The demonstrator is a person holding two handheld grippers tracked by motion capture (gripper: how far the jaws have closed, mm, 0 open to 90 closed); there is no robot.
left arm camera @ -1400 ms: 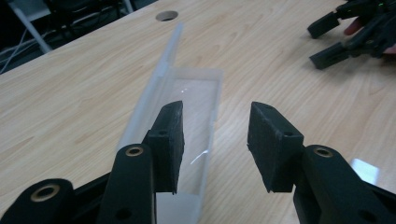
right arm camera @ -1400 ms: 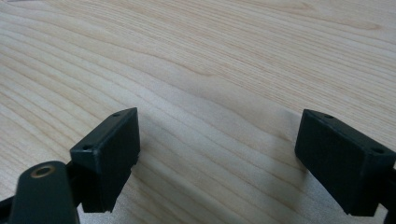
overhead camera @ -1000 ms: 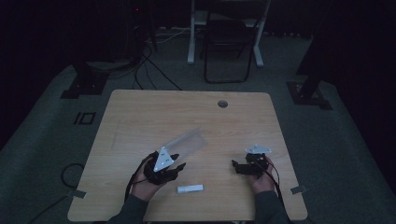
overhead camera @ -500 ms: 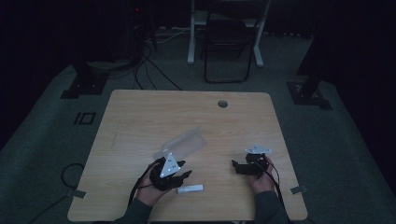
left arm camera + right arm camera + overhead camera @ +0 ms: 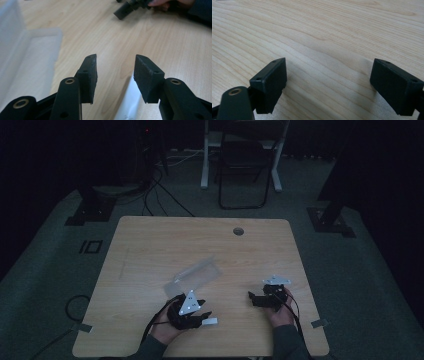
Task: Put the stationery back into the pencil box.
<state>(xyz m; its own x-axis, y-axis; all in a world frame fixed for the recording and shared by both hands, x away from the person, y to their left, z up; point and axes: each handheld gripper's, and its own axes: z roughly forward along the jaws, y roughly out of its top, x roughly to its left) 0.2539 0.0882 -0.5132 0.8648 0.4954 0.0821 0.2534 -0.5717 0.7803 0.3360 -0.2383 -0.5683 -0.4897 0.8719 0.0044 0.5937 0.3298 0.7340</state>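
Dim room all around, with a chair (image 5: 244, 165) and cables on the floor beyond the far edge of a pale wooden table (image 5: 150, 245), which carries a round cable hole (image 5: 238, 231) near its far side. On the table, close to the near edge and left of the middle, the left gripper (image 5: 204, 317) sits low over a small white strip (image 5: 210, 321) that lies flat on the wood. In the left gripper view that strip (image 5: 128, 105) runs between and beneath the two black jaws, which stand apart with a clear gap and no contact with it that can be made out. Just beyond, toward the far left of that gripper, a clear plastic case (image 5: 195, 276) lies opened out, its lid raised; the same case (image 5: 27, 57) appears as a frosted tray with nothing visible inside.

The right gripper (image 5: 252, 299) rests to the right, well apart from strip and case, with its jaws spread wide over bare wood in the right gripper view (image 5: 327, 85), holding nothing.

As a judgement, the work is at an early stage: the case is open and ready, the left gripper is lined up over the strip, but the grasp is not yet made. Closing on the strip, lifting it, placing it in the case and shutting the lid all seem to remain.
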